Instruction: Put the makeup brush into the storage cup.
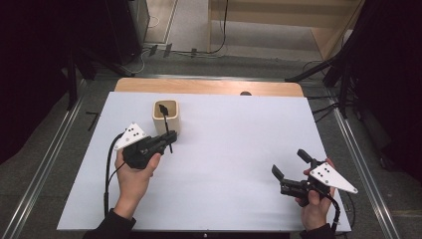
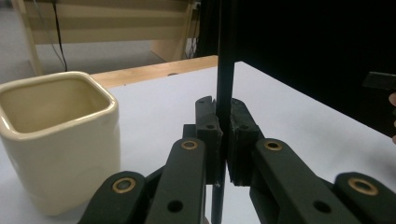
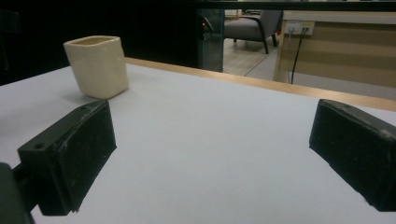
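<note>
Beside the cream cup [image 1: 166, 117], a thin black stick [image 2: 225, 70] is pinched by the left gripper [image 1: 166, 138]; right gripper [image 1: 291, 167] fingers are spread. If tilted, the cup's rim could be caught.

place: lab or office | signs: white table [image 1: 239, 149], rig rails [image 1: 45, 169], floor cables [image 1: 219, 47], chair [image 3: 252, 25]

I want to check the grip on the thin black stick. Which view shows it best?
The left gripper view: the black stick stands upright, clamped between the left tongs. The high view shows it small, rising toward the cream cup. The right gripper view gives the cup, not the stick.
</note>
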Action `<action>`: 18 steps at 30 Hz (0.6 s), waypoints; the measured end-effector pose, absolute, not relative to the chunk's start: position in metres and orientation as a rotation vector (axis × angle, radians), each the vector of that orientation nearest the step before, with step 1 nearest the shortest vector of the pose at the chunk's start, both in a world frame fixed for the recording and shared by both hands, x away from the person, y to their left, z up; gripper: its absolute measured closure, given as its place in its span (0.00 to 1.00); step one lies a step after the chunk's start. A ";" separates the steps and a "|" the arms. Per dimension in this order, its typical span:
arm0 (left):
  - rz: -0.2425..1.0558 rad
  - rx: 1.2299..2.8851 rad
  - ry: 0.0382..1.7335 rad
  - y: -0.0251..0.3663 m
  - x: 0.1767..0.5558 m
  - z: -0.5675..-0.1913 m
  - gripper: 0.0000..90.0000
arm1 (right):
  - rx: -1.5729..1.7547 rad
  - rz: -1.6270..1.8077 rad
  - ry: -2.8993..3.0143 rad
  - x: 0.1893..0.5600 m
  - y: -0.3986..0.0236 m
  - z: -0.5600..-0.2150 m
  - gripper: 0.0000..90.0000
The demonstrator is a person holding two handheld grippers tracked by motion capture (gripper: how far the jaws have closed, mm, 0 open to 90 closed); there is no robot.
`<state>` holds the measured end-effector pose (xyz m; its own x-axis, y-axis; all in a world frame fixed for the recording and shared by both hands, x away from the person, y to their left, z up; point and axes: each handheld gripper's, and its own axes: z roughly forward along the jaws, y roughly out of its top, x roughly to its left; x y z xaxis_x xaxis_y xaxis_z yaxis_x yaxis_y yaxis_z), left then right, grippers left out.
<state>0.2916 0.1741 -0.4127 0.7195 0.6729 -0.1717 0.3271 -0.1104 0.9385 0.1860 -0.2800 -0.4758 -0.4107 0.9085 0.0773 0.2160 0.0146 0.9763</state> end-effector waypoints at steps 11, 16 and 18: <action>0.402 1.675 0.840 0.190 0.312 -0.399 0.96 | 1.178 1.441 1.673 0.173 -0.304 -0.487 0.08; 0.423 1.664 0.858 0.194 0.323 -0.393 0.96 | 1.201 1.442 1.655 0.173 -0.310 -0.488 0.08; 0.427 1.661 0.858 0.195 0.326 -0.392 0.96 | 1.206 1.442 1.653 0.173 -0.310 -0.488 0.08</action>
